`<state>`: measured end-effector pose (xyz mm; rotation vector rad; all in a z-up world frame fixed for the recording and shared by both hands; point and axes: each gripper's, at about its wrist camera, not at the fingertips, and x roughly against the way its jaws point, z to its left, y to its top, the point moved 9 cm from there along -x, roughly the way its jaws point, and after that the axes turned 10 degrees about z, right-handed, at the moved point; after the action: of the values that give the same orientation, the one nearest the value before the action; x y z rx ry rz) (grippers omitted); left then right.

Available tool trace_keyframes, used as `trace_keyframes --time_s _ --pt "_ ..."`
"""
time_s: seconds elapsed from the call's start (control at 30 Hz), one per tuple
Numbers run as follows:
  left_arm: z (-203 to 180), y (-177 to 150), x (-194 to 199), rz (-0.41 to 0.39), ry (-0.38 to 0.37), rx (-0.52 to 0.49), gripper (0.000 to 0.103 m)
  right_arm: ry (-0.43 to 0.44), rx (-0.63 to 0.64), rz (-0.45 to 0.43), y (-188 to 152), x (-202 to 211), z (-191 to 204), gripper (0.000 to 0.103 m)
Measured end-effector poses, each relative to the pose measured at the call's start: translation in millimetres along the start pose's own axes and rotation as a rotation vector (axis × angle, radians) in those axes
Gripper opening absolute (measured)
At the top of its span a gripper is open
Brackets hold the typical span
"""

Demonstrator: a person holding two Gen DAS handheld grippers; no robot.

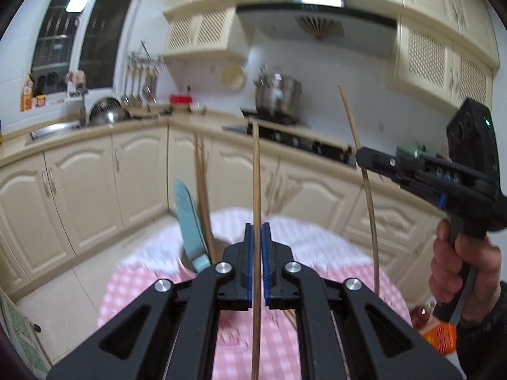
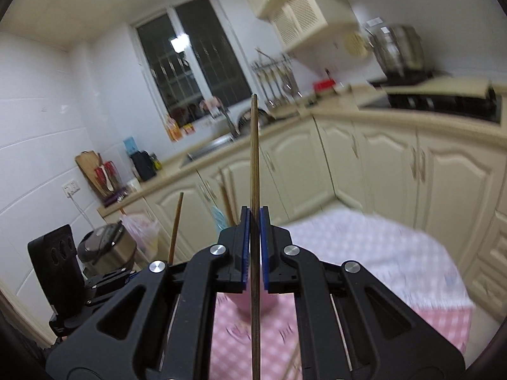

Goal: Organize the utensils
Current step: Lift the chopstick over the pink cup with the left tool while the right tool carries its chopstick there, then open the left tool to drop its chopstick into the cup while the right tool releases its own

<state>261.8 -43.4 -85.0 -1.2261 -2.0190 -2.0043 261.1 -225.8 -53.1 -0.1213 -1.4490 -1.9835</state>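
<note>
Two grippers | each chopstick [image 1: 256, 190] [image 2: 254, 164] upright, clamped between jaws

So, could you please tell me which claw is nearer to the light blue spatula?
Left. The left claw sits just right of the light blue spatula, which looms large in its view; the right claw is well off to the right. Each grips a chopstick.
</note>
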Motion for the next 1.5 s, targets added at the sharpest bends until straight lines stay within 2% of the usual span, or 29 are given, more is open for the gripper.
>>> trace_keyframes --time_s 0.33,0.67,1.1,1.37,1.43,1.47,1.5 --pt "28.2 72.4 6.3 -0.169 -0.007 0.074 0.004 0.027 0.09 -0.144 61.1 -31.1 49.9 0.007" --pt "58.3 106.8 -11.1 -0.271 0.012 0.145 0.004 0.014 0.055 -0.196 78.8 -72.7 57.7 0.007" --pt "66.7 104.0 -43.7 -0.265 0.029 0.15 0.005 -0.079 0.091 -0.199 66.7 -103.3 53.3 0.007" --pt "76.6 89.0 -63.8 -0.221 0.042 0.168 0.005 -0.109 0.085 -0.171 52.4 -120.6 46.4 0.007" --pt "78.4 82.7 -71.8 -0.192 0.047 0.168 0.007 -0.109 0.082 -0.139 45.7 -127.4 43.1 0.008" --pt "79.4 80.2 -74.8 -0.177 0.044 0.172 0.017 -0.109 0.076 -0.122 42.7 -130.1 41.1 0.009" --pt "80.5 77.5 -76.3 -0.167 0.045 0.175 0.025 -0.111 0.069 -0.108 40.2 -131.2 38.9 0.016"
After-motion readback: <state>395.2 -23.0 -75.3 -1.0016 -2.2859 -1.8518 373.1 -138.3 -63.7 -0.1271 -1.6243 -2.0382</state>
